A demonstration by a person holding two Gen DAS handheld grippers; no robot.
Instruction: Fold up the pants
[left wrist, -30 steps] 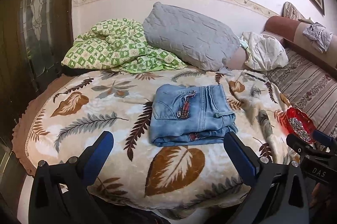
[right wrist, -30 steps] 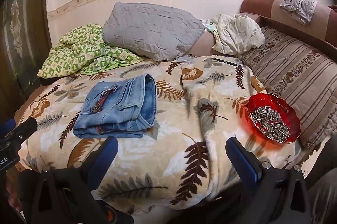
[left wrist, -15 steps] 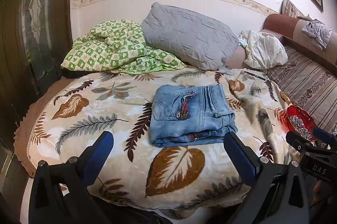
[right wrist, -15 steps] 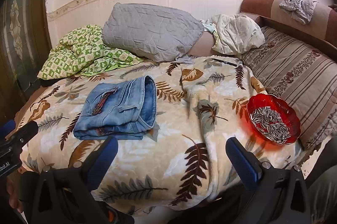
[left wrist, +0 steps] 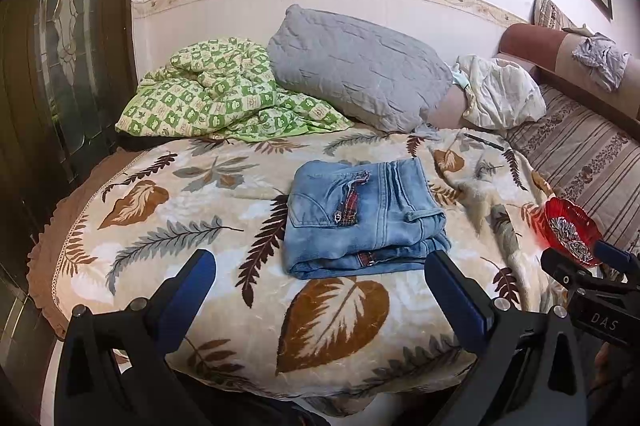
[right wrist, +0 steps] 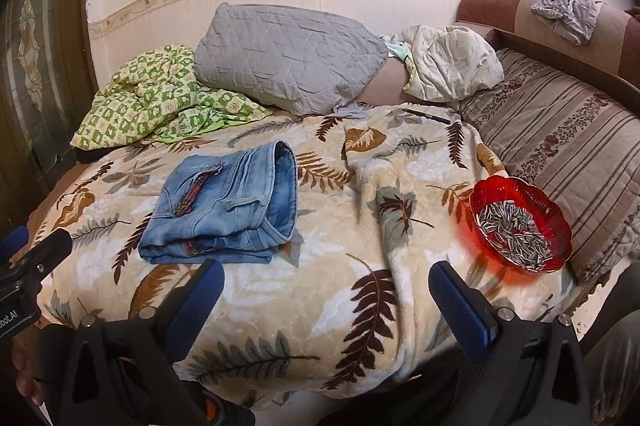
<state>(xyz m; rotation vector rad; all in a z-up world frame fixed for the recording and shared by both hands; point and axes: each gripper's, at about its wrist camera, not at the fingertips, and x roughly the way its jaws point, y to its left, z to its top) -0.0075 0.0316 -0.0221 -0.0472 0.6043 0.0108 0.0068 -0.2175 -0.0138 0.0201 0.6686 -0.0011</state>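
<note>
A pair of light blue jeans (left wrist: 362, 216) lies folded into a compact bundle on the leaf-print blanket (left wrist: 200, 209). It also shows in the right wrist view (right wrist: 228, 207), left of centre. My left gripper (left wrist: 320, 280) is open and empty, held back from the near edge of the bundle. My right gripper (right wrist: 326, 286) is open and empty, to the right of the jeans and above the blanket's front part. Each gripper shows at the edge of the other's view.
A red glass bowl of sunflower seeds (right wrist: 520, 224) sits on the blanket at right. A grey pillow (right wrist: 288, 57), a green checked quilt (right wrist: 160, 97) and a cream bundle (right wrist: 450, 63) lie at the back. A striped cushion (right wrist: 568, 141) is at right, with a pen (right wrist: 426, 115) nearby.
Both grippers have drifted slightly back from the bed, so the views widen a little. The jeans have not moved. Both grippers stay open.
</note>
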